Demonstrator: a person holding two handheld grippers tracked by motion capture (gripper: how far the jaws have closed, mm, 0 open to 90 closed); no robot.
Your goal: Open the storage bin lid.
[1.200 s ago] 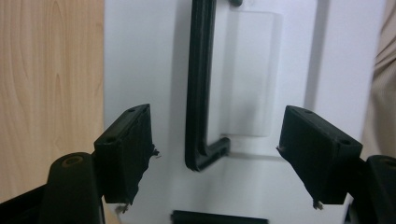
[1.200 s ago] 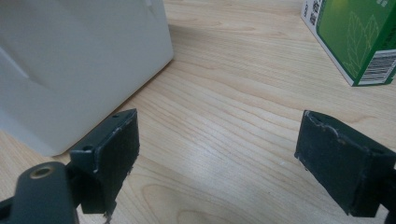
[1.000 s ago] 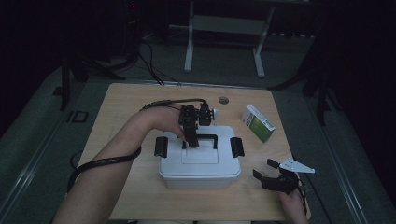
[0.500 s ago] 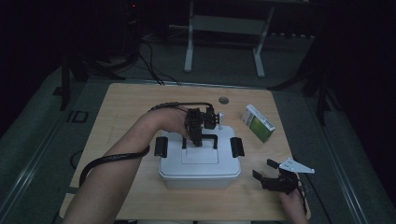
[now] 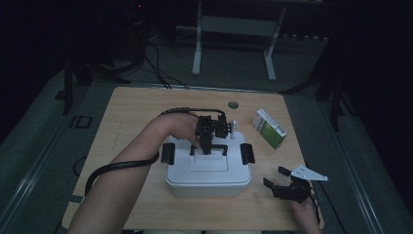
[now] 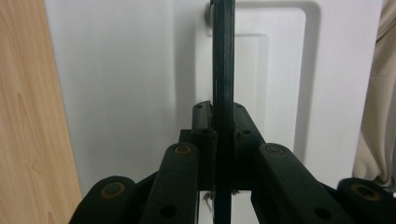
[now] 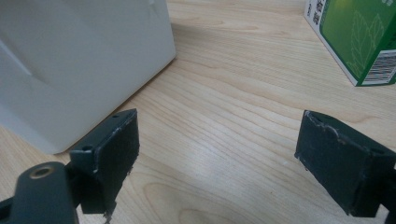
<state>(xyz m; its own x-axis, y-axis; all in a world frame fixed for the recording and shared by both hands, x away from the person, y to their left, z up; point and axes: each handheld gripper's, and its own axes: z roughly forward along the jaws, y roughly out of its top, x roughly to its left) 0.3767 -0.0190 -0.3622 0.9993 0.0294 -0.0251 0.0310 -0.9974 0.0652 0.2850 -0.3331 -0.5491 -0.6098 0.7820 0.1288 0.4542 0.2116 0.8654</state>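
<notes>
White box (image 5: 208,173), dark handle (image 6: 222,70) gripped.
Left gripper (image 5: 208,141), mid-frame, has just clamped the handle; right gripper (image 5: 286,187), lower right, gapes.

Light wood table (image 5: 136,112), white lidded box (image 5: 208,176) w/ handle betw. left jaws, green-white carton (image 5: 269,128) beyond open right jaws

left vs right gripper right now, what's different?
Jaws: the left gripper has just been closing and is clamped on the box's dark handle; the right gripper stands wide open with only bare table between its jaws.
Place: the left gripper sits over the white box; the right gripper lies low beside that box, near the table's front corner.
Shared: both have black jaws and are hand-held.
</notes>
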